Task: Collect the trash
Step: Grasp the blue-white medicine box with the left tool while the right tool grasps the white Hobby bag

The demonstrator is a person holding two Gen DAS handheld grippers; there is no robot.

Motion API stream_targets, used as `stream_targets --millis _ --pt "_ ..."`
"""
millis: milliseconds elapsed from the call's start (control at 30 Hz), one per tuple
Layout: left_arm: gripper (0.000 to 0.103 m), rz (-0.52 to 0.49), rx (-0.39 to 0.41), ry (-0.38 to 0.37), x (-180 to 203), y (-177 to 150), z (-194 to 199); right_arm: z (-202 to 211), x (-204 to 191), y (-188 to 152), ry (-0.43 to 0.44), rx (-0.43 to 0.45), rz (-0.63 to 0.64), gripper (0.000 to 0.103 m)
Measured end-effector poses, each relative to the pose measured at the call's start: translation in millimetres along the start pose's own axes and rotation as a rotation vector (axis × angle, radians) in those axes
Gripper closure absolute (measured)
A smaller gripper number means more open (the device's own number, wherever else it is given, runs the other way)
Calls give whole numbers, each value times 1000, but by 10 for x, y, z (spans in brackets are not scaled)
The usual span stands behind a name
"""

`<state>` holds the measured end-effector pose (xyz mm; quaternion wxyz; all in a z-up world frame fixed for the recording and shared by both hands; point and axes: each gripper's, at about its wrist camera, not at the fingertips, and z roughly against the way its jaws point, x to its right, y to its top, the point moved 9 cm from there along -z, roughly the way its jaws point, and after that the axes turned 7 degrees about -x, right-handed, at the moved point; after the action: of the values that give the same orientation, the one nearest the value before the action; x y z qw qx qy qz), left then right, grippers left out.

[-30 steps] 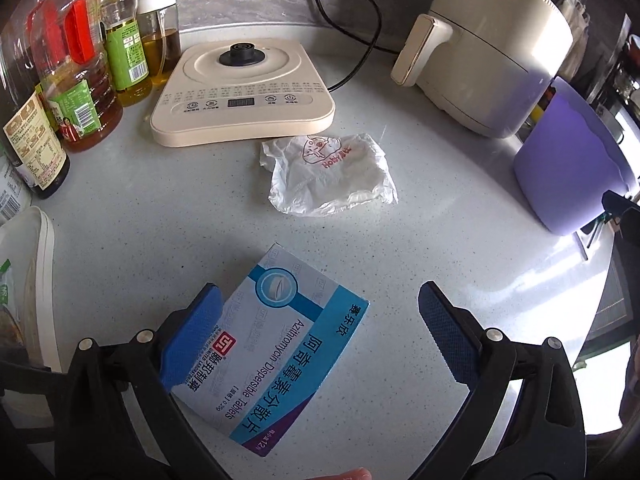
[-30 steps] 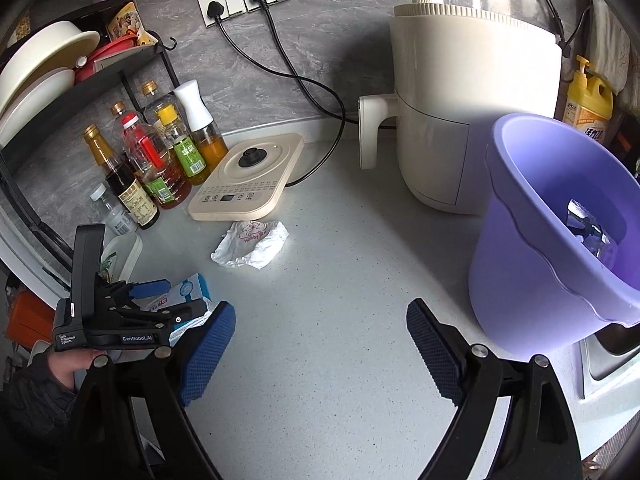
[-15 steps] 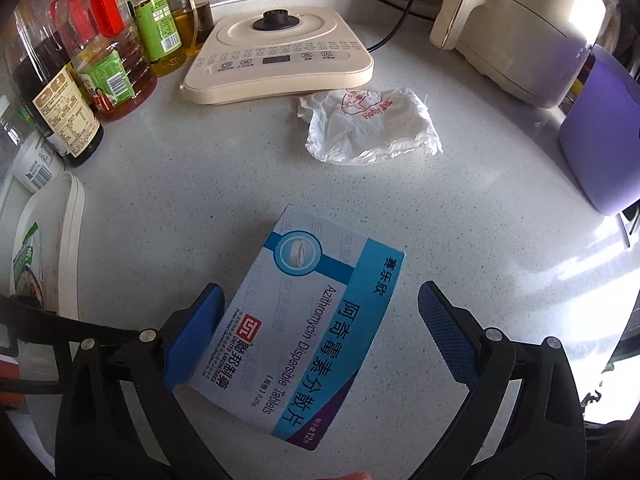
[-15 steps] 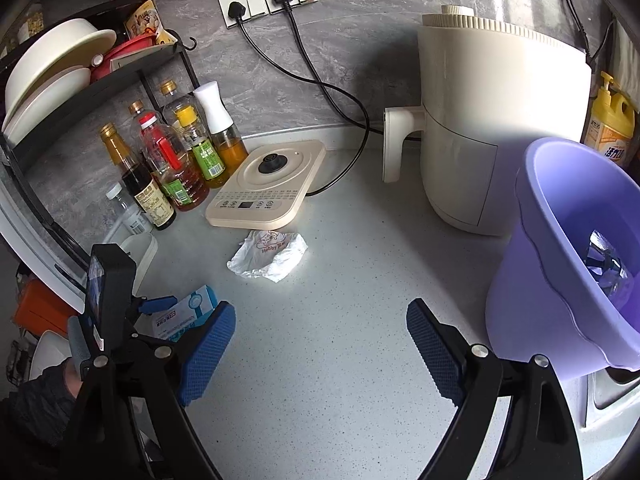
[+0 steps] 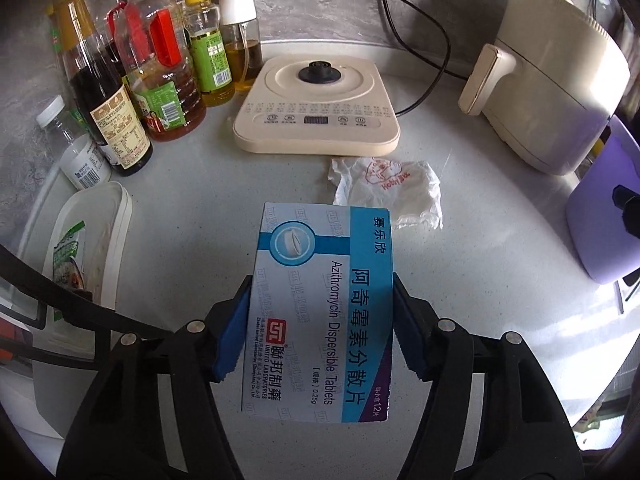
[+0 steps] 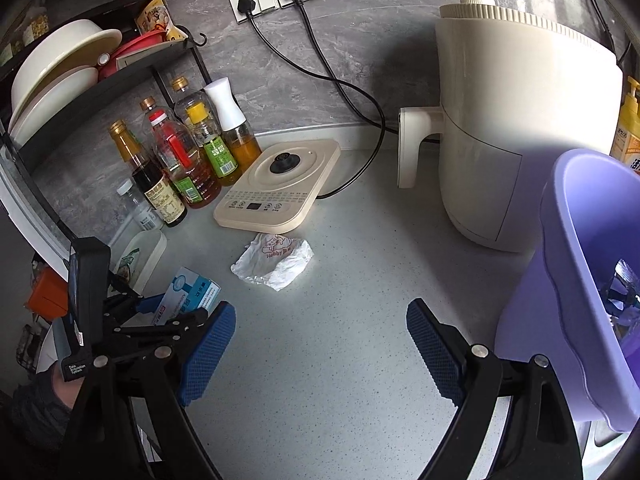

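At the far left, a cluster of oil and sauce bottles is standing against the grey wall, with a white lidded container lying nearer on the speckled counter. The left gripper is closing its blue pads on the two long sides of the blue-and-white tablet box, which is sitting between them and pointing away toward the far side. Just beyond the box's far right corner, a crumpled white wrapper is lying on the counter, near the front edge of a cream kettle base. Further right, a cream air fryer is standing. The right gripper is hanging over bare counter with its jaws wide apart and nothing between them. At the far right, the purple bin is standing with some trash inside.
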<state>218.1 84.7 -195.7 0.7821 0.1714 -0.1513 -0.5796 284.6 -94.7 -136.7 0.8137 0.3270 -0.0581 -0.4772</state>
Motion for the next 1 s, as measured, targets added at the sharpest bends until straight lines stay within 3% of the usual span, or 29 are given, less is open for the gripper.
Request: stream_targets --millis 200,567,733,1000 --pt "39 40 54 -7 -66 220 148 -211 -155 209 53 -13 28 19" --pt "39 153 67 9 -229 414 -5 -748 -334 437 88 -111 157 38" --pt "39 192 73 33 -339 437 -43 -1138 -322 431 100 -166 164 38" --pt "39 244 50 41 -463 336 -129 -1686 -435 346 42 -263 255 38"
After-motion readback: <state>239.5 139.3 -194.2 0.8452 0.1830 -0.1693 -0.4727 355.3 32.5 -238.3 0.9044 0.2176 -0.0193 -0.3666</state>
